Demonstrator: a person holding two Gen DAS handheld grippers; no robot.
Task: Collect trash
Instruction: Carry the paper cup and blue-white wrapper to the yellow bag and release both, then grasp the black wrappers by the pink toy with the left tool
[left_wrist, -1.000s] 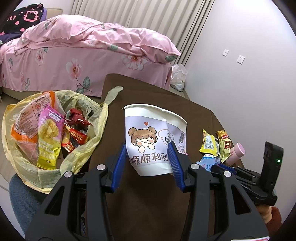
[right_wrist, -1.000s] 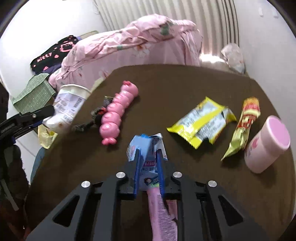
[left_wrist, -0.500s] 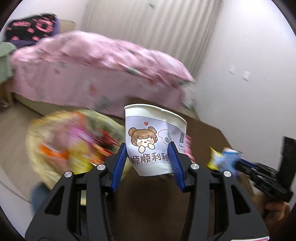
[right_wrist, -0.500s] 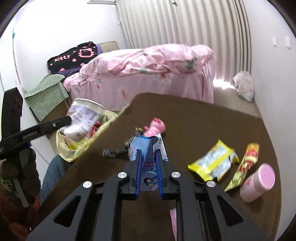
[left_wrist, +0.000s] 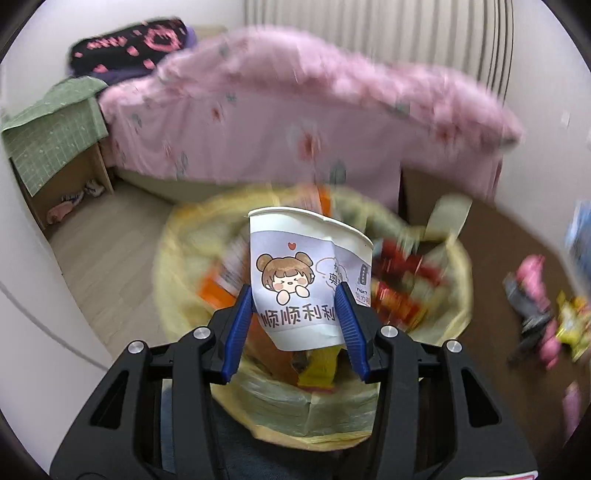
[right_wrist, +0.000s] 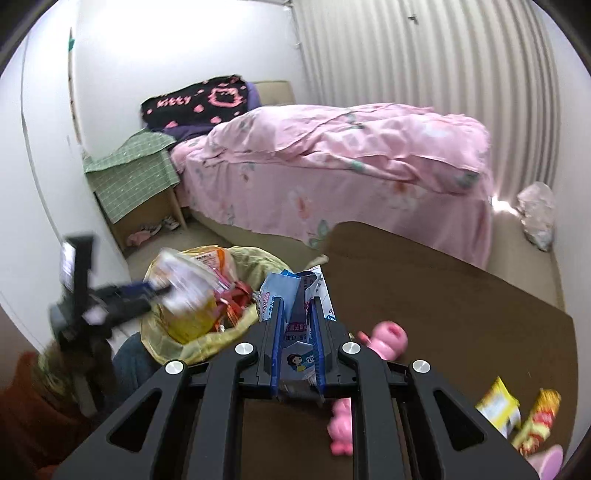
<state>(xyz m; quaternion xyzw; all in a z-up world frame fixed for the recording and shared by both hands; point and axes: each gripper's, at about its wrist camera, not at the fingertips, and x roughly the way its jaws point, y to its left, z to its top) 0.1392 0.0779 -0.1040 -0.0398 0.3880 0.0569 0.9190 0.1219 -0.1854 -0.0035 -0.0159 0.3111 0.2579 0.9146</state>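
Observation:
My left gripper (left_wrist: 295, 295) is shut on a white paper cup (left_wrist: 303, 273) printed with a cartoon girl, held upright over the yellow trash bag (left_wrist: 177, 266) full of wrappers. In the right wrist view the same cup (right_wrist: 181, 273) shows blurred above the bag (right_wrist: 207, 347). My right gripper (right_wrist: 297, 306) is shut on a flattened blue and white carton (right_wrist: 291, 295), held above the brown table (right_wrist: 461, 295) near the bag's rim.
A pink toy (right_wrist: 388, 336) and a yellow wrapper (right_wrist: 498, 410) with a red-yellow one (right_wrist: 539, 421) lie on the table. A pink bed (right_wrist: 351, 166) and a green-covered nightstand (right_wrist: 136, 173) stand behind. A person's knee in jeans (right_wrist: 133, 362) is under the bag.
The left gripper carried the cup leftward from over the table to above the trash bag. The right gripper lifted the carton off the table and swung it toward the bag.

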